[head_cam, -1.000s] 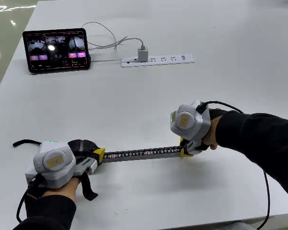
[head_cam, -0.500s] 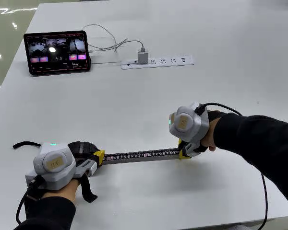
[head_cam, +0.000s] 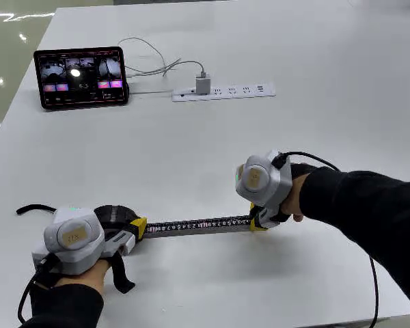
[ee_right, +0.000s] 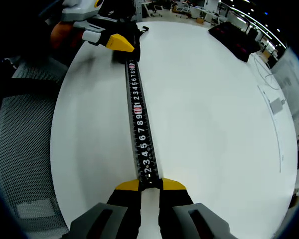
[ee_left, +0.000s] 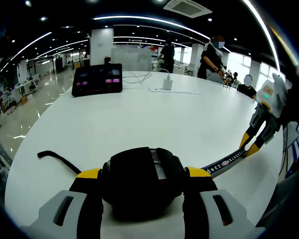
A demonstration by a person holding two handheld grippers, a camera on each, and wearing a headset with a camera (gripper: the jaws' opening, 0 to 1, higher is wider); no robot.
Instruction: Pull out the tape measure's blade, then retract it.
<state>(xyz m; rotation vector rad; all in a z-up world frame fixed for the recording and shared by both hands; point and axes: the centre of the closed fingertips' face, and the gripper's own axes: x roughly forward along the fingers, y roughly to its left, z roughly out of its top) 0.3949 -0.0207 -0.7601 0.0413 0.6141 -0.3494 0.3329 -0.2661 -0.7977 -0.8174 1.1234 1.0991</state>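
A black tape measure case [head_cam: 117, 217] rests on the white table, and my left gripper [head_cam: 126, 232] is shut on it; in the left gripper view the case [ee_left: 143, 179] sits between the yellow-tipped jaws. Its dark numbered blade [head_cam: 197, 225] runs rightward along the table to my right gripper [head_cam: 254, 224], which is shut on the blade's end. In the right gripper view the blade [ee_right: 138, 129] stretches from my right gripper [ee_right: 148, 185] up to the case [ee_right: 122, 50]. A black wrist strap [head_cam: 33, 208] trails from the case.
A tablet [head_cam: 80, 76] with a lit screen stands at the table's far left. A white power strip [head_cam: 224, 90] with a charger and cables lies behind the work. The table's near edge [head_cam: 307, 324] is close below the grippers. People stand far off in the left gripper view.
My right gripper has moved left toward the case with the blade's end, so the exposed blade is shorter. The left gripper holds the case in about the same place.
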